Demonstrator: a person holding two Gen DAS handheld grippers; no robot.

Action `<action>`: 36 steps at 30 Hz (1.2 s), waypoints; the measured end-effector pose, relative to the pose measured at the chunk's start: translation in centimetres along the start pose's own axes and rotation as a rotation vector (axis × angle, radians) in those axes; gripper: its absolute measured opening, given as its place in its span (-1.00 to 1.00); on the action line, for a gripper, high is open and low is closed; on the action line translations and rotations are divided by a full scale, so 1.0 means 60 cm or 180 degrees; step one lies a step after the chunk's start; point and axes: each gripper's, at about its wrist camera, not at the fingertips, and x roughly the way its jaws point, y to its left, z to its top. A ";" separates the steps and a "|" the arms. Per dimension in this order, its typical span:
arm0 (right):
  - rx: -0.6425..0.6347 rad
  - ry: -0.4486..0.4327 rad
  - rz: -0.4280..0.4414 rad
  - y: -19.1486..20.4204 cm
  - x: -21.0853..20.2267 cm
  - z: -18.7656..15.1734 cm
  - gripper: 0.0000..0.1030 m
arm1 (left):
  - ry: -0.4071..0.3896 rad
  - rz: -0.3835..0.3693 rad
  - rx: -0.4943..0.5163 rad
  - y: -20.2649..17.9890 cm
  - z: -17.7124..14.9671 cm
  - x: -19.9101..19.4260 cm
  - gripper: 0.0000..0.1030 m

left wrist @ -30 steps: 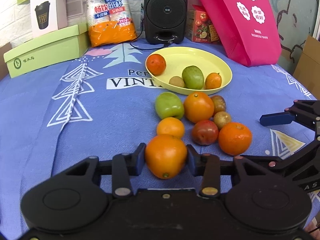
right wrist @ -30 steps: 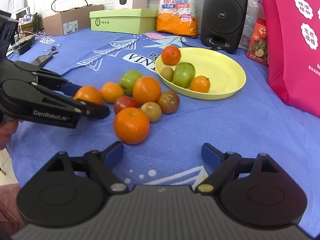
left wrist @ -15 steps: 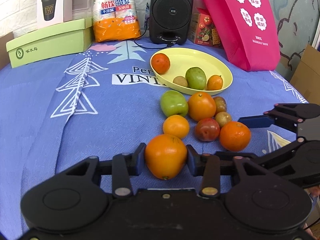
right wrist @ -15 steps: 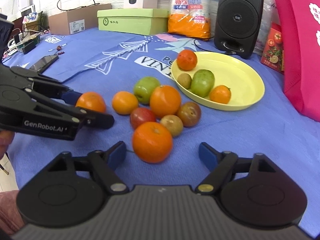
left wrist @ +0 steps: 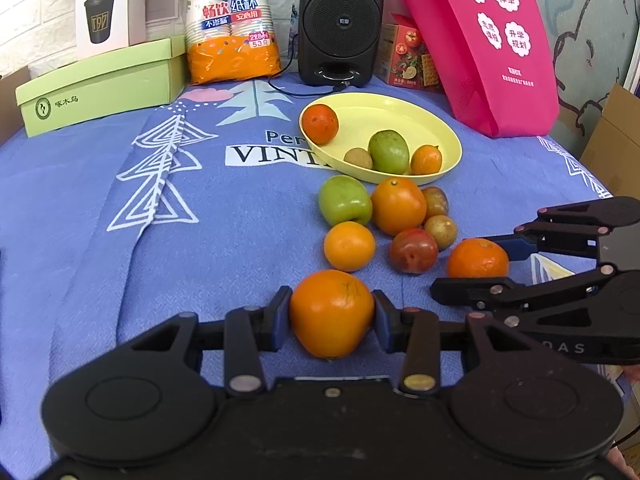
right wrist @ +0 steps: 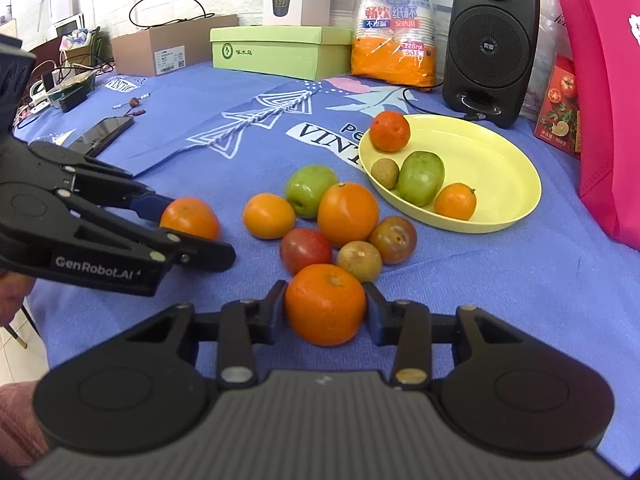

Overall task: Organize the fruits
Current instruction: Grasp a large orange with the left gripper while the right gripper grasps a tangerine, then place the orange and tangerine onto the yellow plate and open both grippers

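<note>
My left gripper [left wrist: 331,316] is shut on a large orange [left wrist: 331,312], low over the blue cloth; this orange also shows in the right wrist view [right wrist: 190,218]. My right gripper [right wrist: 325,310] is shut on a mandarin [right wrist: 325,309], which also shows in the left wrist view [left wrist: 477,258]. A yellow plate [left wrist: 400,114] holds a red-orange fruit [left wrist: 320,123], a green fruit [left wrist: 389,151], a small brown fruit and a small orange. Several loose fruits lie in front of it: a green apple [left wrist: 344,200], oranges [left wrist: 398,205], a red fruit [left wrist: 413,250].
A black speaker [left wrist: 340,20], a pack of paper cups [left wrist: 232,20], a green box [left wrist: 100,84] and a pink bag [left wrist: 488,44] stand along the back. A phone [right wrist: 106,130] lies on the cloth at the left in the right wrist view.
My right gripper moved forward and closed on the mandarin; a second ago it was open behind it. My left gripper kept its hold on the large orange.
</note>
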 end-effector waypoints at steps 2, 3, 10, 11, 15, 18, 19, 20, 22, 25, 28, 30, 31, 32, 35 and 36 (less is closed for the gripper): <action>-0.0001 -0.0006 0.0008 0.000 -0.006 -0.004 -0.25 | 0.0007 0.0005 0.0016 -0.002 -0.001 -0.003 -0.21; 0.0000 -0.0011 0.0011 0.000 -0.010 -0.005 -0.25 | 0.0011 0.0010 0.0027 -0.003 -0.001 -0.004 -0.21; 0.0063 -0.0054 0.0001 -0.009 -0.034 -0.018 -0.26 | 0.0053 0.0167 0.0154 -0.020 0.005 -0.009 -0.21; 0.0072 -0.0058 -0.0008 -0.011 -0.038 -0.020 -0.26 | 0.0050 0.0190 0.0184 -0.024 0.006 -0.010 -0.21; 0.0103 -0.0084 -0.0056 -0.017 -0.050 -0.026 -0.26 | 0.0033 0.0234 0.0273 -0.037 0.010 -0.015 -0.21; 0.0111 -0.0096 -0.0117 -0.021 -0.059 -0.030 -0.26 | 0.0010 0.0244 0.0343 -0.046 0.011 -0.021 -0.21; 0.0119 -0.0101 -0.0127 -0.023 -0.063 -0.031 -0.26 | 0.0003 0.0242 0.0358 -0.049 0.012 -0.023 -0.21; 0.0128 -0.0108 -0.0148 -0.025 -0.066 -0.033 -0.26 | -0.0002 0.0234 0.0370 -0.050 0.011 -0.025 -0.21; 0.0123 -0.0104 -0.0196 -0.028 -0.071 -0.037 -0.26 | -0.0007 0.0205 0.0379 -0.055 0.012 -0.028 -0.21; 0.0130 -0.0109 -0.0271 -0.034 -0.079 -0.042 -0.26 | -0.0013 0.0157 0.0409 -0.060 0.015 -0.030 -0.21; 0.0169 -0.0134 -0.0367 -0.045 -0.085 -0.039 -0.26 | -0.0018 0.0092 0.0421 -0.065 0.022 -0.029 -0.21; 0.0189 -0.0179 -0.0455 -0.056 -0.089 -0.030 -0.26 | -0.0031 0.0046 0.0426 -0.067 0.032 -0.028 -0.21; 0.0210 -0.0207 -0.0475 -0.062 -0.091 -0.025 -0.26 | -0.0043 0.0027 0.0435 -0.067 0.039 -0.027 -0.21; 0.0222 -0.0240 -0.0502 -0.068 -0.092 -0.018 -0.26 | -0.0061 0.0014 0.0445 -0.069 0.047 -0.026 -0.21; 0.0201 -0.0317 -0.0578 -0.083 -0.092 0.005 -0.26 | -0.0121 0.0004 0.0471 -0.074 0.078 -0.017 -0.21; 0.0186 -0.0339 -0.0599 -0.088 -0.090 0.013 -0.26 | -0.0138 -0.0001 0.0473 -0.075 0.090 -0.013 -0.21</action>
